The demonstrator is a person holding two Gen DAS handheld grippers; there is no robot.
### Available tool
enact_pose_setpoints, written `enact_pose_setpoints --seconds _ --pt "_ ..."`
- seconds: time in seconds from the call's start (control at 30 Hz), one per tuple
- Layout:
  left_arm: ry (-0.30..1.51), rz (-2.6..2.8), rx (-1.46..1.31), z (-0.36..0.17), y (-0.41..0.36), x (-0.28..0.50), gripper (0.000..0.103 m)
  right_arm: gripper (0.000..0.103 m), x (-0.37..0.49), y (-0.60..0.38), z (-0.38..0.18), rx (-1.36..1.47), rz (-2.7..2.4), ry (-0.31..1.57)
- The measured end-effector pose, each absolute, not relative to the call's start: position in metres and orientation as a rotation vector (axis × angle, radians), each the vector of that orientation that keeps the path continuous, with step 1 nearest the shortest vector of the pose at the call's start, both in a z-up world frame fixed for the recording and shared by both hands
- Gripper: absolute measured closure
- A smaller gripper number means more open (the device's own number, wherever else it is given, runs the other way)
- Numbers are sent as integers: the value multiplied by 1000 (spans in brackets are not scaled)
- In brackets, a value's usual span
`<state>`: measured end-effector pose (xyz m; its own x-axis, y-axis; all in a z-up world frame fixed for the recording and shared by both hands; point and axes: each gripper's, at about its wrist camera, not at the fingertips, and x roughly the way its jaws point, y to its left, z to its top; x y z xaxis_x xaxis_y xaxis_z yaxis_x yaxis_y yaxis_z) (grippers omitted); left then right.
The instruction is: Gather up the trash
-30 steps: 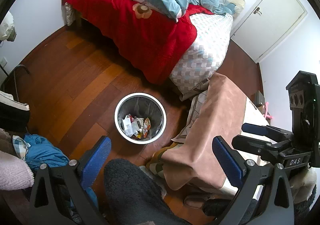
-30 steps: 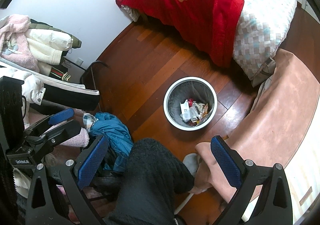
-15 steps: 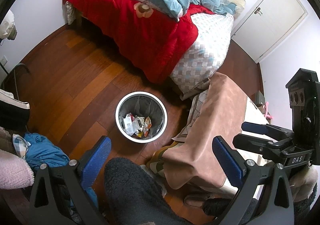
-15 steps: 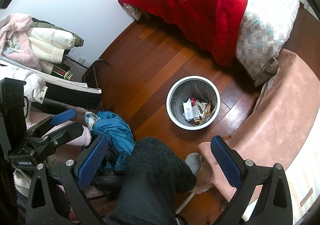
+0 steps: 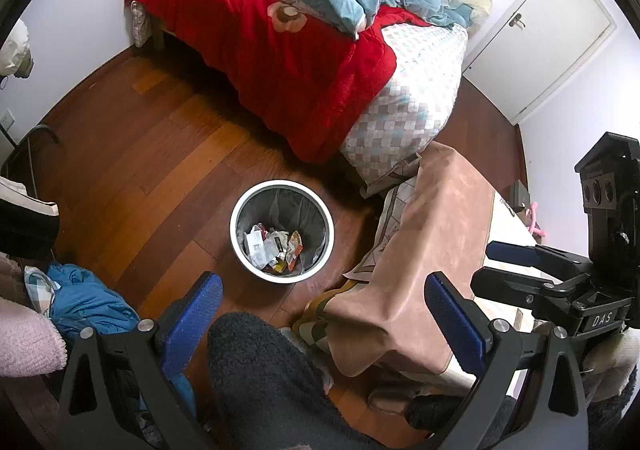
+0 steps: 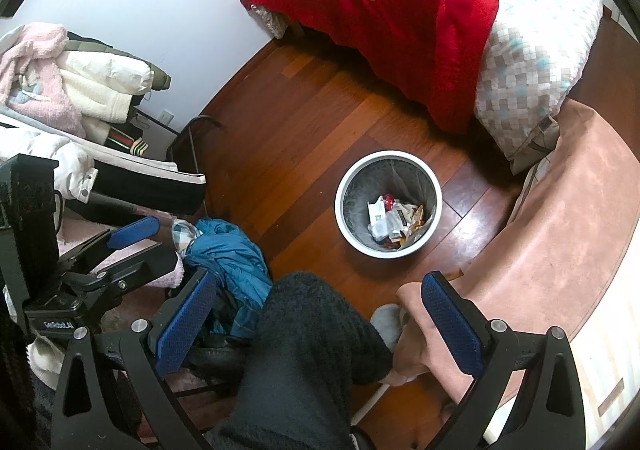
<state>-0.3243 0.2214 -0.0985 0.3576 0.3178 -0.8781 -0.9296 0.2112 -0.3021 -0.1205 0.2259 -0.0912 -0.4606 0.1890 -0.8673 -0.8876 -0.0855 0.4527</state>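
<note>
A round white-rimmed waste bin point(image 5: 240, 210) stands on the wooden floor, lined with a grey bag and holding several wrappers and paper scraps point(image 5: 274, 248). It also shows in the right wrist view point(image 6: 346, 186) with the trash point(image 6: 394, 220) inside. My left gripper point(image 5: 320, 314) is open and empty, held high above the floor, nearer me than the bin. My right gripper point(image 6: 320, 314) is open and empty, also high above the floor. Each gripper shows in the other's view, the right one point(image 5: 516, 266) at the right and the left one point(image 6: 140, 246) at the left.
A bed with a red blanket point(image 5: 280, 50) and blue duvet stands beyond the bin. A table under a pink-brown cloth point(image 5: 432, 242) is at the right. A blue garment point(image 6: 232, 258) and piled clothes point(image 6: 60, 90) lie at the left. A white door point(image 5: 552, 34) is far right. The person's dark-trousered knee point(image 5: 260, 378) is below.
Both views have shifted slightly, so the bin sits a little higher and further right in them. Both grippers stay open and empty.
</note>
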Motion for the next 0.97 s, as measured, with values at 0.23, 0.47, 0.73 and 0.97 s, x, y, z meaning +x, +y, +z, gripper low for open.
enact_pose_setpoints --seconds 0.23,0.47,0.73,0.97 --pt "775 1004 -980 -99 220 -323 0 0 -120 225 -91 -814 1669 1368" --pt "774 1004 -982 -99 220 -323 0 0 -119 223 -92 -819 1671 1367" --pt "774 1004 -979 -99 221 -323 0 0 -118 220 -91 -824 1680 1362" --pt "750 1003 -985 -97 222 -326 0 0 -118 220 -90 -824 1682 1363"
